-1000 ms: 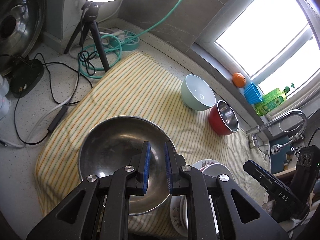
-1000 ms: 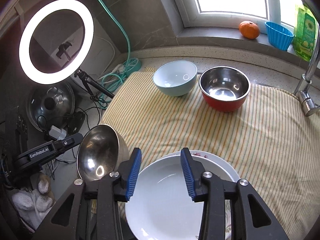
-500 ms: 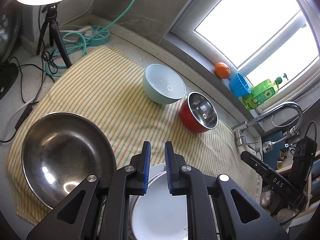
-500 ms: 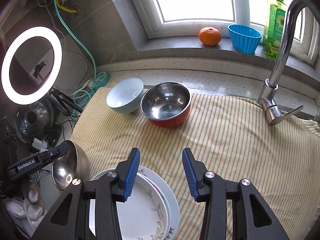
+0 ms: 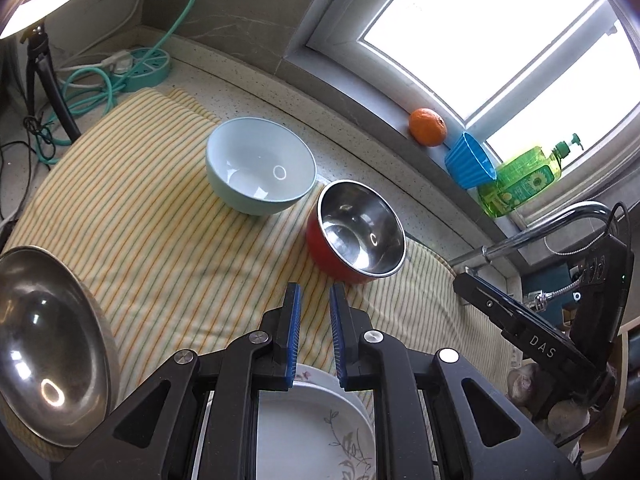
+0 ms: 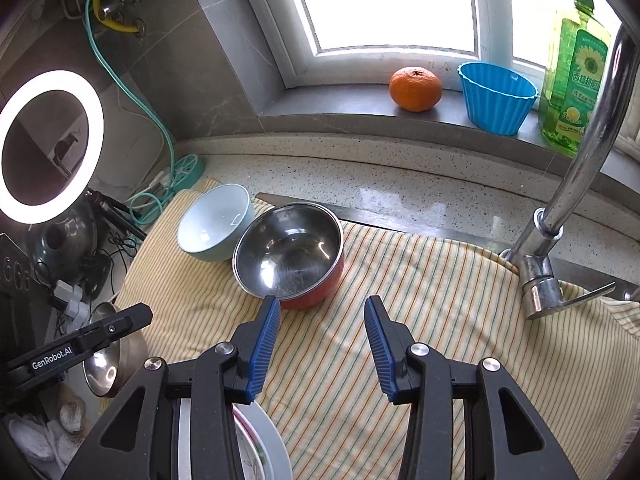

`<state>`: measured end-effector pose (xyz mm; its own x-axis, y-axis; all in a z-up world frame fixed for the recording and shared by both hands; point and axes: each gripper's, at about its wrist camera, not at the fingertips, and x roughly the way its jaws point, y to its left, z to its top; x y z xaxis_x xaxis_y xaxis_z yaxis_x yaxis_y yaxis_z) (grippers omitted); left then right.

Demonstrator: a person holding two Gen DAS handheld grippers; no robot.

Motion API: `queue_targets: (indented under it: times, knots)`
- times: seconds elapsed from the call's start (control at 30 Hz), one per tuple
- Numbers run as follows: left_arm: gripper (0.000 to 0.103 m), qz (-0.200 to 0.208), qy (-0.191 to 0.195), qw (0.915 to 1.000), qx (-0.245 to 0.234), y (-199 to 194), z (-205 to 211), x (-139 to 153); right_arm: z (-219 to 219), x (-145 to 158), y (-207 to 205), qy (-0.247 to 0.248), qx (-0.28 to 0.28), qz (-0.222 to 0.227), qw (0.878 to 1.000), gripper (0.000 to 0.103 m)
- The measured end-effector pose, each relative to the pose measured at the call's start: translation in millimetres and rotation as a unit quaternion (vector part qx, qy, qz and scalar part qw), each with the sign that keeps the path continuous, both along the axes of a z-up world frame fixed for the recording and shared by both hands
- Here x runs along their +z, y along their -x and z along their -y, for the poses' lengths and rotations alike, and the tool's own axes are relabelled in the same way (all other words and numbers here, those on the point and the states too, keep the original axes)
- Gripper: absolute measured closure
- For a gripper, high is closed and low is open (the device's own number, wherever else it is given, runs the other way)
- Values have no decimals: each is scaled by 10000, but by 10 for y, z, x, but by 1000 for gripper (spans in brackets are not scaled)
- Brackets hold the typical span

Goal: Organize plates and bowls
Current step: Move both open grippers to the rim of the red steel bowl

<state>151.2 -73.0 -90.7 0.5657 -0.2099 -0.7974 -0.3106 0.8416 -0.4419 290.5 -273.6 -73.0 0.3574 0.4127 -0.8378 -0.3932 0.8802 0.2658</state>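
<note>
Just ahead of the empty, part-open right gripper (image 6: 320, 344) sits the red steel-lined bowl (image 6: 292, 256) touching the pale-blue bowl (image 6: 214, 228), bare striped cloth (image 6: 420, 300) rightward; left gripper (image 5: 313, 332) narrow, empty.

The black left gripper with blue pads (image 5: 314, 300) points steeply downward, jaws nearly closed and empty. The matching right gripper (image 6: 322, 312) tilts likewise, jaws parted, empty.

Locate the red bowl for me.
The red bowl sits mid-frame in both wrist views on the striped cloth, beside the pale blue bowl and just beyond the fingers.
</note>
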Motion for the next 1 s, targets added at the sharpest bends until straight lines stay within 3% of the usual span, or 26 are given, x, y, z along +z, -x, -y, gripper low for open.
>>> queue_targets:
  times: [0.2,0.5,1.0]
  knots:
    - [90,-178,-63,9998,90,-254,59,-101,-41,-156,-285,13,161,-93,9998,66]
    - [90,-269,-112,9994,182,-516,158,-198,-100,-385,-644,-114,331,-425,9985,84]
    - [90,-420,-154,9986,270,-740,123,-340,-285,-654,-927,-40,432,-759,9962,85]
